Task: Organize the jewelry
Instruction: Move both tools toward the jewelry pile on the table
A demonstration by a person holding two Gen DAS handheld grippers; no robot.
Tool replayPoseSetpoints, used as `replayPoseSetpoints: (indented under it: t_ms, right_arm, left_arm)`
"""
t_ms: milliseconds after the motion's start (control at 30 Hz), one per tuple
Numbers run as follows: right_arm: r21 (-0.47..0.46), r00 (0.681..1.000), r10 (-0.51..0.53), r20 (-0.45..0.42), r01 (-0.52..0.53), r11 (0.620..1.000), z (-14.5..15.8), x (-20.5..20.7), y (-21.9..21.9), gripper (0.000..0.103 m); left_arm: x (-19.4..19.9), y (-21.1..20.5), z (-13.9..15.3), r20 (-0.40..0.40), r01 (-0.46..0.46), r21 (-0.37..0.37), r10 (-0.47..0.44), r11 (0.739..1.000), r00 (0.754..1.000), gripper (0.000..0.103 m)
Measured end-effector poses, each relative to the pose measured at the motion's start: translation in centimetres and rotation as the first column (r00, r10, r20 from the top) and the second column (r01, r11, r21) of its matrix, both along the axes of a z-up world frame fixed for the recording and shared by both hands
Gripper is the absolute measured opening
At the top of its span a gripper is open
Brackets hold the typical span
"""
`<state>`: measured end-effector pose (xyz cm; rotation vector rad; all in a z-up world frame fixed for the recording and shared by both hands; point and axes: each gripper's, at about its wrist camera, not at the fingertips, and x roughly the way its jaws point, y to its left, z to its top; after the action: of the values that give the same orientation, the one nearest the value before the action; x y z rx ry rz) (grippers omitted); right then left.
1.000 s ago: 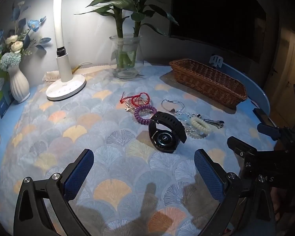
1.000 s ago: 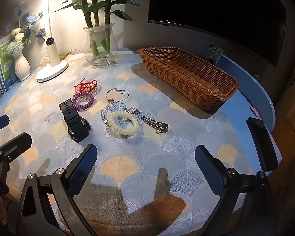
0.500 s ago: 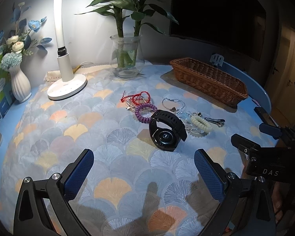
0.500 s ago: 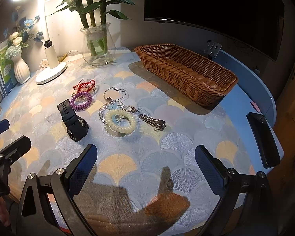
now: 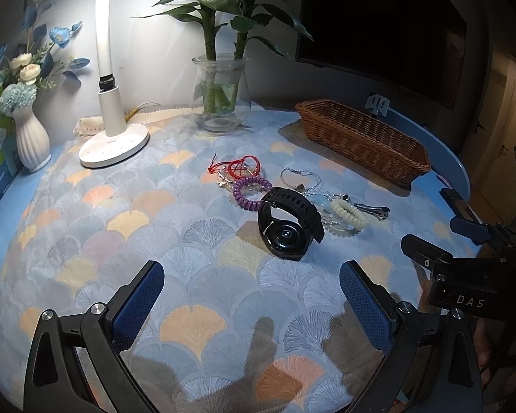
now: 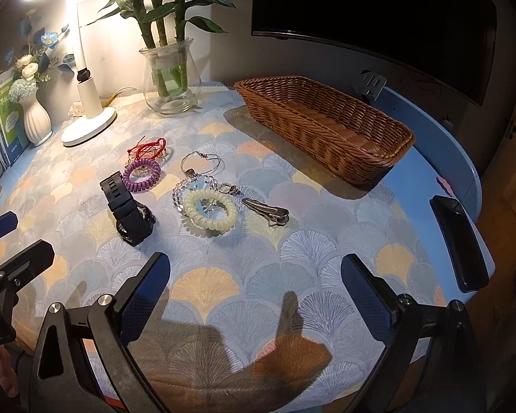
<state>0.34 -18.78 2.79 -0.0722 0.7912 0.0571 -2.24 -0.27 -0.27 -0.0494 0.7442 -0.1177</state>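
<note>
Both claws wide, empty: left gripper (image 5: 251, 301) w/ watch (image 5: 289, 224) at 12 o'clock; right gripper (image 6: 255, 290) w/ cream bracelet (image 6: 210, 212) at 11, basket (image 6: 323, 127) at 1.

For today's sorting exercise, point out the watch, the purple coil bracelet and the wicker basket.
watch (image 6: 134, 218): right wrist view, on its case.
purple coil bracelet (image 6: 143, 183): right wrist view, on its near coils.
wicker basket (image 6: 326, 144): right wrist view, on its near wall.

Right gripper (image 6: 254, 285) low over the patterned worktop (image 6: 292, 241), jaws spread wide, nothing between them. Ahead: black watch (image 6: 129, 210), purple coil bracelet (image 6: 141, 175), red cord bracelet (image 6: 148, 147), pale coil bracelet (image 6: 210, 214) over clear beads, metal clip (image 6: 266, 210). Wicker basket (image 6: 326, 127) beyond, well apart.
</note>
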Motion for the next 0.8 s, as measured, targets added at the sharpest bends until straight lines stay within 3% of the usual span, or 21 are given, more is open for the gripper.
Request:
replayPoseSetpoints:
  t_ms: [433, 667, 800]
  right_arm:
    - [-0.022, 1.000, -0.020, -0.007, 0.020, 1.000, -0.5, 0.3, -0.1, 0.098]
    - [0.024, 0.995, -0.090, -0.048, 0.091, 0.996, -1.3, 1.4, -2.8, 0.098]
    - [0.023, 0.993, -0.109, -0.054, 0.110, 0.994, -1.5, 1.6, -3.6, 0.098]
  left_arm:
    - [1.3, -0.8, 0.9, 0.018, 0.033, 0.006, -0.033, 0.999, 0.999, 0.101]
    - [6.4, -1.0, 1.2, -0.051, 0.033, -0.179, -0.042, 0.983, 0.998, 0.102]
    - [9.2, -1.9, -0.6, -0.117, -0.015, -0.167, -0.005, 0.986, 0.993, 0.101]
